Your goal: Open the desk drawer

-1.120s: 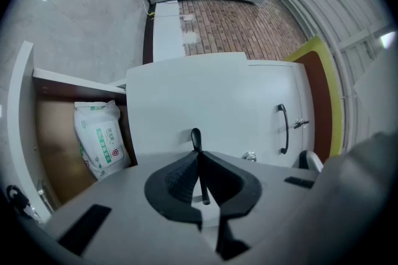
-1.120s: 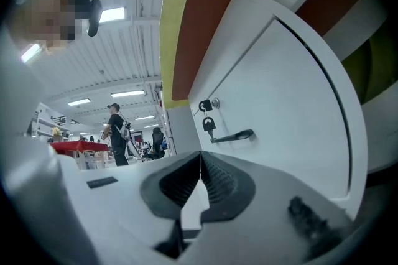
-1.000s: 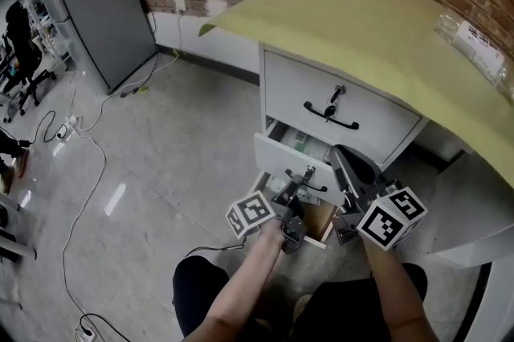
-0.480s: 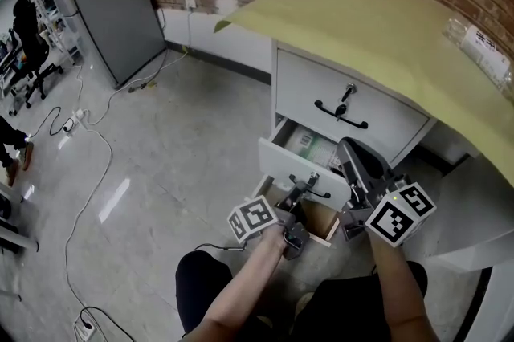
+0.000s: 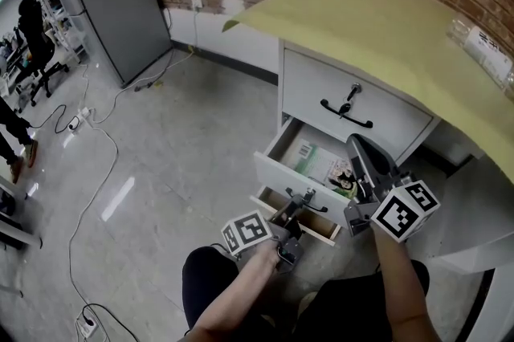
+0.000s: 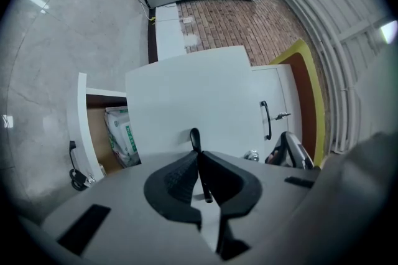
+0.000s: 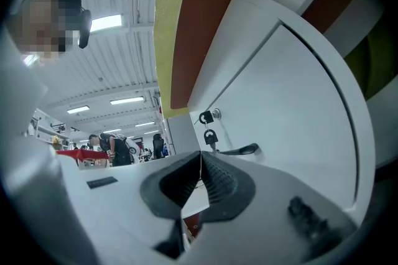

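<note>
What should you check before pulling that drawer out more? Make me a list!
1. Jaws of the left gripper clamped on the drawer handle: ok.
2. The middle drawer is partly out, with a packet showing inside: ok.
3. The right gripper is shut and empty: ok.
4. The right gripper is clear of the middle drawer's side: cannot tell.
5. The top drawer is shut: ok.

The left forearm [image 5: 233, 296] and right forearm [image 5: 399, 276] reach forward from the near edge. The left gripper [image 5: 299, 208] points level, its jaws clamped on a thin black handle [image 6: 194, 136]. The right gripper [image 5: 359, 149], farther right, has its jaws pressed together with nothing between them.
</note>
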{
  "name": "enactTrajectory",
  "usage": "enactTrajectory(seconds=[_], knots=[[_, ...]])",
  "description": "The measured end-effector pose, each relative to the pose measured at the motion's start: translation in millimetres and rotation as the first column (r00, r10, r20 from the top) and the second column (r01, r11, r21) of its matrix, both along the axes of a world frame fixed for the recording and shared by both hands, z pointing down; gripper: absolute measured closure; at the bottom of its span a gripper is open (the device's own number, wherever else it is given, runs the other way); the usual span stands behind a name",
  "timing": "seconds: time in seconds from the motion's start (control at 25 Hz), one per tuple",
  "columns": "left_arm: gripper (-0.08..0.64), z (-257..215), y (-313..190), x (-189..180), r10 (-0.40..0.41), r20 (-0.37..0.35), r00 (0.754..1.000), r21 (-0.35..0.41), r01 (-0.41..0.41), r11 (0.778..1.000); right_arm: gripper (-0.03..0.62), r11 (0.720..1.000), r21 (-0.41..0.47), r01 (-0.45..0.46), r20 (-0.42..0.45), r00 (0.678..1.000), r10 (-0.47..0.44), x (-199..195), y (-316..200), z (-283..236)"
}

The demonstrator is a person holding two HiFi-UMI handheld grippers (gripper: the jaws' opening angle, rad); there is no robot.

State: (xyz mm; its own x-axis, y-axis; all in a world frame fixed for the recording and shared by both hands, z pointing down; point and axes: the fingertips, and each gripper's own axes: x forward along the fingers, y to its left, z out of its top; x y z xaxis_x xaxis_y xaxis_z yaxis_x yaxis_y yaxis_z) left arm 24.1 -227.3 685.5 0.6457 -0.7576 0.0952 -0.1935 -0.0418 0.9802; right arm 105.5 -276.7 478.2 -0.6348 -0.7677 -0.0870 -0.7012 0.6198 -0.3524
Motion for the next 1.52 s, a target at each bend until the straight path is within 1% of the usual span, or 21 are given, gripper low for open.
enactTrajectory(seconds=[0.28,0.48,0.56,0.64,0.72,0.84,0.96,1.08,1.16,1.28,1.4,1.44,1.52], knots=[[0.531,24.0,12.4,-5.5,0.006,0.056,0.998,-0.027,-0.004,1.000,0.578,1.000,-0.019,-0.003,0.006,1.000,0.003,1.4,-4.7,7.5],[0.525,26.5,10.6,-4.9,0.027,0.091,0.995,0.006,-0.027,1.000,0.578,1.000,-0.030,0.004,-0.010,1.000,-0.004,-1.4,-7.6,14.9],[0.515,25.9,10.8,-5.1,0.037,0.128,0.991,0.030,-0.041,0.999,0.578,0.999,-0.035,0.009,-0.008,1.000,-0.010,-4.5,-8.5,16.7],[0.500,25.4,10.9,-6.1,0.048,0.180,0.983,0.061,-0.060,0.996,0.578,0.999,-0.033,0.017,-0.011,1.000,-0.017,-9.1,-8.0,16.8],[0.483,26.2,10.0,-6.8,0.060,0.227,0.972,0.085,-0.081,0.993,0.578,0.999,-0.030,0.022,-0.013,1.000,-0.022,-11.9,-6.9,16.8],[0.437,28.1,8.5,-9.3,0.078,0.294,0.953,0.109,-0.114,0.987,0.578,0.999,-0.030,0.034,-0.017,0.999,-0.035,-16.0,-5.4,17.8],[0.400,27.4,8.3,-12.6,0.081,0.386,0.919,0.149,-0.148,0.978,0.578,0.999,-0.029,0.042,-0.031,0.999,-0.042,-18.4,-3.1,20.2],[0.393,25.3,9.8,-19.1,0.060,0.471,0.880,0.199,-0.172,0.965,0.578,0.999,-0.033,0.036,-0.022,0.999,-0.037,-17.7,-3.6,21.9],[0.393,21.1,10.0,-33.3,0.004,0.541,0.841,0.245,-0.162,0.956,0.578,0.999,-0.034,0.039,-0.023,0.999,-0.039,-19.5,-4.0,23.2],[0.396,12.0,7.9,-60.5,-0.098,0.622,0.776,0.311,-0.130,0.942,0.578,0.999,-0.030,0.034,-0.062,0.997,-0.035,-20.3,-3.7,28.9],[0.461,0.4,2.4,-84.5,-0.183,0.667,0.722,0.367,-0.105,0.924,0.578,0.998,-0.045,0.046,-0.049,0.998,-0.049,-23.8,-6.2,32.6],[0.484,-6.3,0.0,-90.5,-0.211,0.674,0.708,0.393,-0.101,0.914,0.578,0.997,-0.047,0.054,-0.050,0.997,-0.056,-26.2,-6.2,33.5],[0.513,-24.1,-5.6,-98.7,-0.272,0.675,0.686,0.460,-0.102,0.882,0.578,0.997,-0.044,0.063,-0.055,0.996,-0.065,-29.8,-5.5,33.3]])
